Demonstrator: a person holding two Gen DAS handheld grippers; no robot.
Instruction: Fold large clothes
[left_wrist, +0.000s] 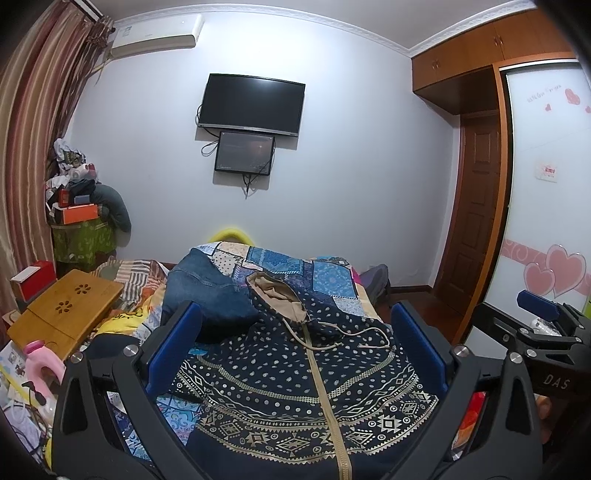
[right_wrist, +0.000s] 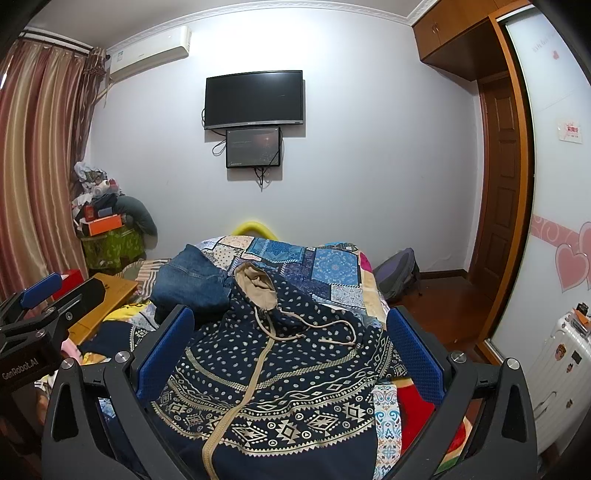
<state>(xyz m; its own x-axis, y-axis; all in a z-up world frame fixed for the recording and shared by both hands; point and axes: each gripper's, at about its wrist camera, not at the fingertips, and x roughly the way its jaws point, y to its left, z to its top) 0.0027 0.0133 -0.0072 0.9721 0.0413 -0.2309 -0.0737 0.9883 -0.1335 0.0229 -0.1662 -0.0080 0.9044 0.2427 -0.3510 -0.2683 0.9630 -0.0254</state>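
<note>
A navy hooded jacket with cream dots, geometric bands, a beige zip and a beige-lined hood lies on the bed, hood pointing away; it also shows in the right wrist view. My left gripper is open and empty, held above the jacket's chest with the blue pads wide apart. My right gripper is open and empty, also above the jacket. Each gripper shows at the edge of the other's view: the right gripper and the left gripper.
Folded blue jeans lie left of the hood on the patchwork quilt. A wooden lap table and a pink bottle sit at the left. A backpack and a suitcase stand on the floor at the right.
</note>
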